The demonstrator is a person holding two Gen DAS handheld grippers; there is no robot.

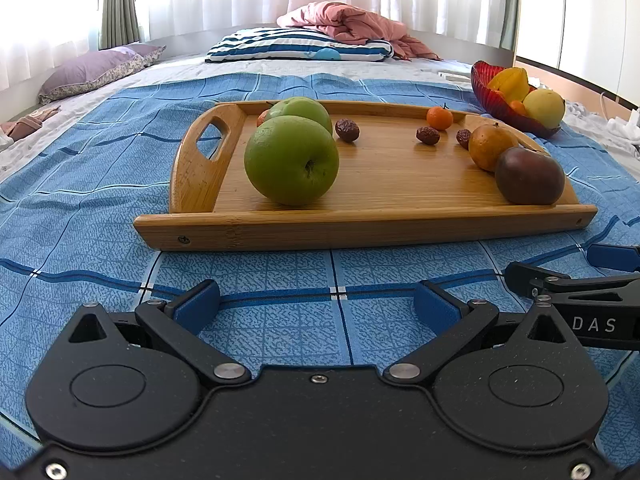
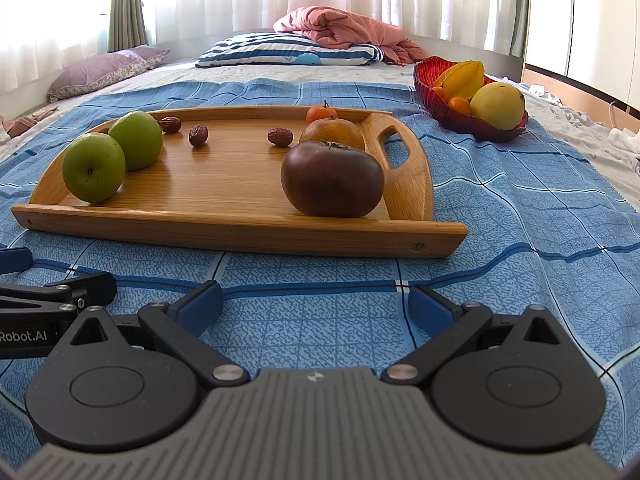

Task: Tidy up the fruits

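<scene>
A bamboo tray (image 1: pixel 360 228) (image 2: pixel 224 232) lies on the blue cloth ahead of both grippers. It holds two green apples (image 1: pixel 291 159) (image 2: pixel 94 167), a dark purple-brown fruit (image 1: pixel 530 176) (image 2: pixel 332 179), an orange (image 1: pixel 493 147) (image 2: pixel 332 133), a small tangerine (image 1: pixel 439 117) (image 2: pixel 321 112) and three dried dates (image 1: pixel 347 130) (image 2: pixel 199 135). A red glass bowl (image 1: pixel 496 98) (image 2: pixel 476 124) at the right holds a starfruit, a yellow fruit and small tangerines. My left gripper (image 1: pixel 318 304) and right gripper (image 2: pixel 316 302) are open and empty, short of the tray's near rim.
The blue checked cloth (image 1: pixel 280 320) covers a bed. A striped pillow (image 1: pixel 296 46), a pink blanket (image 1: pixel 352 24) and a purple pillow (image 1: pixel 96 68) lie at the far end. The right gripper's fingers (image 1: pixel 532 276) show at the left wrist view's right edge.
</scene>
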